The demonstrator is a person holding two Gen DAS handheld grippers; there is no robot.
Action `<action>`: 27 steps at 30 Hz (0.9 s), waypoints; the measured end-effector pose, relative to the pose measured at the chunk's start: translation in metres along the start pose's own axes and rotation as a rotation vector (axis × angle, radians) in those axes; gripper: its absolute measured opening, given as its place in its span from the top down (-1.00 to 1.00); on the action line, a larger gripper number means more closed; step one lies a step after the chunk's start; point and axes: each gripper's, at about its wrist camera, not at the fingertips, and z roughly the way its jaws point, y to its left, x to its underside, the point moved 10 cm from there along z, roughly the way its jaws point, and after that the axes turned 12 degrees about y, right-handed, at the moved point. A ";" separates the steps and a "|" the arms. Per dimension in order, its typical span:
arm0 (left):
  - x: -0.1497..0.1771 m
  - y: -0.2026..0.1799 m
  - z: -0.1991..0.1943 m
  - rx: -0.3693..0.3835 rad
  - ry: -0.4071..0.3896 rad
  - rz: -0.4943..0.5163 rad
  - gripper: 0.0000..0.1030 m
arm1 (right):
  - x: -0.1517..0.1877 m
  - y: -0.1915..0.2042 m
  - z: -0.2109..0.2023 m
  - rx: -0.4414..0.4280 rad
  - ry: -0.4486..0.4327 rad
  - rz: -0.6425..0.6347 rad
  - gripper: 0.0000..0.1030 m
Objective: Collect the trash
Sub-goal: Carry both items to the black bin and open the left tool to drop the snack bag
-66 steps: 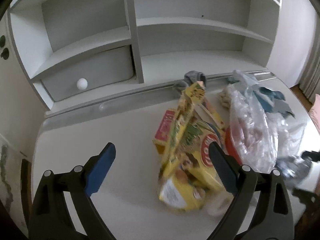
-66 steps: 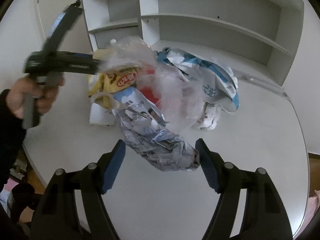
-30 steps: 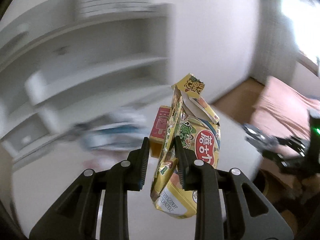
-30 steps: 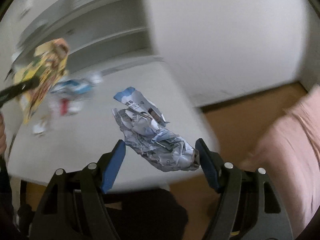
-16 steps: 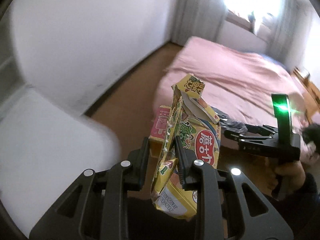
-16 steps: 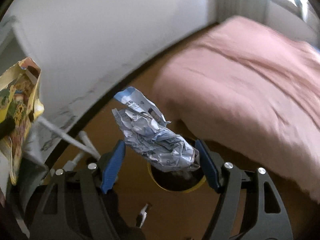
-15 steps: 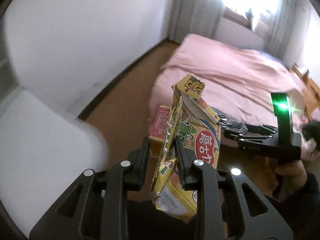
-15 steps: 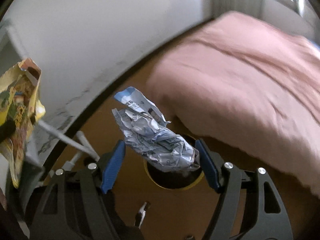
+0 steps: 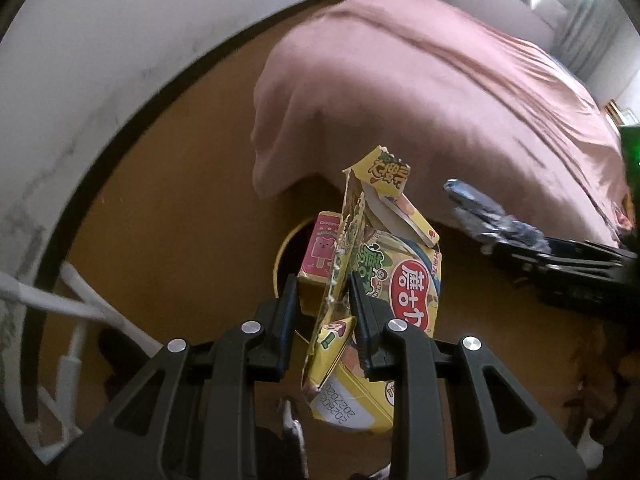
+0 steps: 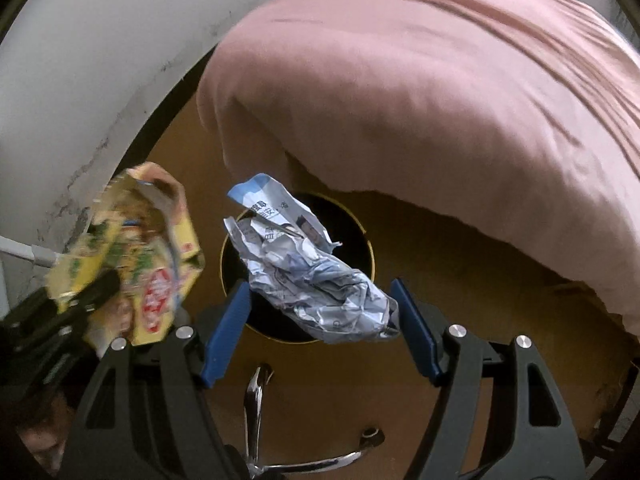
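My left gripper (image 9: 322, 312) is shut on a bundle of yellow snack packaging (image 9: 376, 276) with a small pink box (image 9: 318, 250) in it. It holds the bundle above a round black bin with a yellow rim (image 9: 282, 252) on the floor. My right gripper (image 10: 320, 316) holds a crumpled blue-and-white paper wrapper (image 10: 308, 276) between its blue pads, with the jaws fairly wide, over the same bin (image 10: 352, 240). The yellow packaging (image 10: 136, 260) also shows at the left of the right wrist view. The right gripper shows at the right of the left wrist view (image 9: 560, 256).
A bed with a pink cover (image 10: 440, 100) stands right behind the bin. A white wall with a dark skirting (image 9: 100, 60) runs on the left. White chair or desk legs (image 9: 72, 308) are at lower left. A chrome chair base (image 10: 256, 408) lies below the right gripper.
Both grippers have swung away from the desk and tilted down toward the floor. The bin has come into view under both loads. Both grips are unchanged.
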 end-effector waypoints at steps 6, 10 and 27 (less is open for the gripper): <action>0.011 0.002 0.039 0.059 0.070 -0.043 0.52 | -0.001 -0.006 0.017 -0.025 0.047 0.020 -0.37; 0.013 0.005 0.042 0.065 0.074 -0.057 0.51 | -0.002 -0.002 0.022 -0.024 0.057 0.014 -0.37; 0.004 0.001 0.032 0.108 0.008 -0.047 -0.44 | -0.003 0.003 0.020 -0.036 0.057 0.006 -0.37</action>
